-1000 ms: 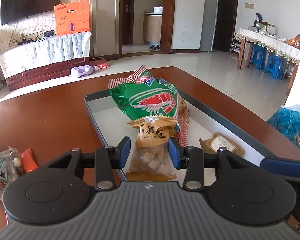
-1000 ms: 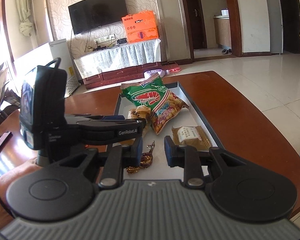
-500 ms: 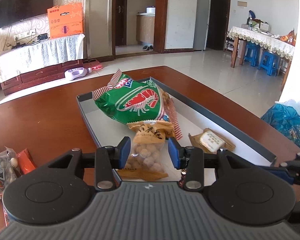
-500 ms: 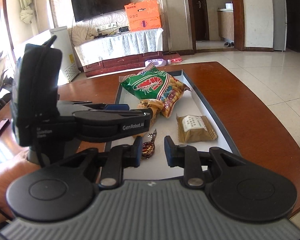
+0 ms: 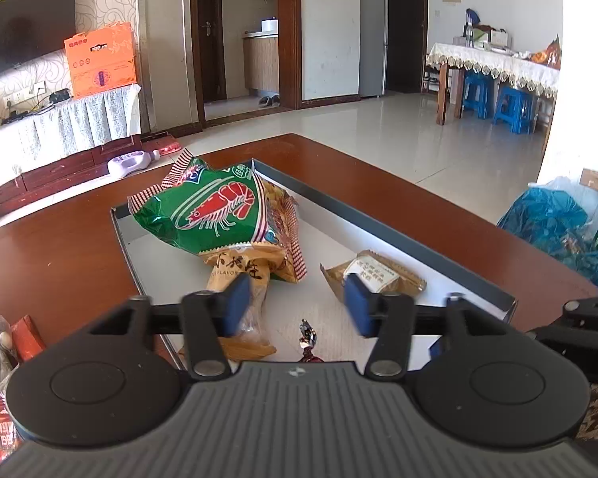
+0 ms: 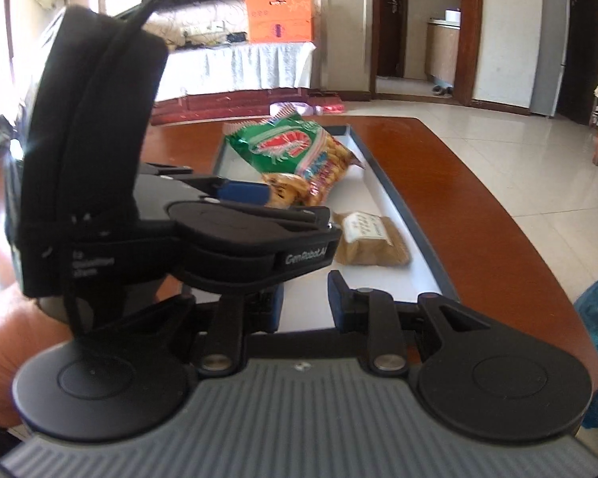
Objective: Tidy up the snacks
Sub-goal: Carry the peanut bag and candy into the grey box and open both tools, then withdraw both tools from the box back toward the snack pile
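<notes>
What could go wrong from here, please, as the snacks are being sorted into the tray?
1. The left tool stands open over the peanut packet, whose near end overhangs the tray edge; a nudge might tip it out.
2. The green shrimp chip bag leans on other packets and could slide.
3. The two tools sit close together, so the right tool may bump the left one; the small wrapped candy lies nearby.

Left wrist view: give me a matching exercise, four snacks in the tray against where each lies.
Things:
1. green shrimp-print crisp bag
2. clear-windowed tan peanut bag
3. flat brown white-labelled packet
4. small foil-wrapped candy

Places:
A. nearest the camera, between the open fingers
B. far end of the grey tray
C. right side
D. partly under the green bag

Pairs: 1-B, 2-D, 3-C, 4-A
</notes>
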`<state>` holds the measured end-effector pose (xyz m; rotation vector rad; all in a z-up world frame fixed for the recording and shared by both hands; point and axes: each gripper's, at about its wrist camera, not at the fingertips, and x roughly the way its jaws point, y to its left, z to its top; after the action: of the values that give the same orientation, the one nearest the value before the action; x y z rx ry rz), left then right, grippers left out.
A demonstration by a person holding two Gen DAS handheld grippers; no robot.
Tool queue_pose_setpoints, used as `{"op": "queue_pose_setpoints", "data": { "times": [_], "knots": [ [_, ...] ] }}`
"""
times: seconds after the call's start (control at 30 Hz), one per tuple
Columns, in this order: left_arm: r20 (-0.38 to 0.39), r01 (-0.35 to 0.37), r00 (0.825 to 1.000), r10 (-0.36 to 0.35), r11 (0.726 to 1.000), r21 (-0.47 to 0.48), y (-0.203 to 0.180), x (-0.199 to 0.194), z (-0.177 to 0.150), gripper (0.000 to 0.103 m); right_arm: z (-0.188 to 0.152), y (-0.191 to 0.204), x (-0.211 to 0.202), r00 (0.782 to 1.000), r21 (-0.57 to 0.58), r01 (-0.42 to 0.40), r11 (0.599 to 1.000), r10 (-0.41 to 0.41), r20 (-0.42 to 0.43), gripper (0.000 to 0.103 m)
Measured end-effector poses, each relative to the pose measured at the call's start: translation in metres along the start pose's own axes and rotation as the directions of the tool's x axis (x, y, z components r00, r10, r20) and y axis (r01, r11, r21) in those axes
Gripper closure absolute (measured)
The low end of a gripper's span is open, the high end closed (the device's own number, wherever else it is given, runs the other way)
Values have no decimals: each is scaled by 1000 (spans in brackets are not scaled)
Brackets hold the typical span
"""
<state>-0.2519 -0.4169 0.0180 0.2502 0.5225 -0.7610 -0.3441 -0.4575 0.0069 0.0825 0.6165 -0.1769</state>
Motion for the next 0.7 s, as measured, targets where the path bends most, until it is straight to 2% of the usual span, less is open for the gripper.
{"op": "queue_pose_setpoints", "data": {
  "times": [0.03, 0.07, 0.13, 0.3, 0.43, 0.47, 0.57, 0.63, 0.7],
  "knots": [
    [2, -3, 1000, 3, 1000, 6, -1, -1, -1, 30, 0, -1, 0, 1000, 3, 6, 1000, -6, -3, 69],
    [5, -1, 1000, 1, 1000, 13, -2, -1, -2, 28, -1, -2, 0, 1000, 6, 13, 1000, -13, -4, 58],
    [9, 2, 1000, -2, 1000, 24, -3, -4, -3, 26, -1, -4, -2, 999, 9, 41, 999, -41, 1, 48],
    [11, -7, 1000, 7, 1000, 20, -2, -16, -8, 22, -1, -4, -1, 986, -15, 166, 986, -166, -6, 29],
    [20, -17, 1000, 17, 1000, -5, 6, -30, -12, 22, -2, -6, 2, 964, -23, 264, 964, -264, -23, 15],
    [21, -21, 1000, 21, 1000, -13, 9, -34, -13, 21, -1, -6, 2, 956, -30, 291, 956, -292, -20, 15],
    [22, -53, 998, 53, 999, -3, 14, -41, -17, 21, -2, -4, 4, 914, -49, 404, 913, -405, -12, 14],
    [20, -63, 998, 63, 998, -13, 19, -47, -20, 21, -1, -8, 7, 895, -46, 445, 894, -446, -10, 14],
    [14, -73, 997, 73, 997, -12, 23, -51, -22, 21, 0, -8, 7, 859, -43, 511, 858, -512, 2, 14]
  ]
}}
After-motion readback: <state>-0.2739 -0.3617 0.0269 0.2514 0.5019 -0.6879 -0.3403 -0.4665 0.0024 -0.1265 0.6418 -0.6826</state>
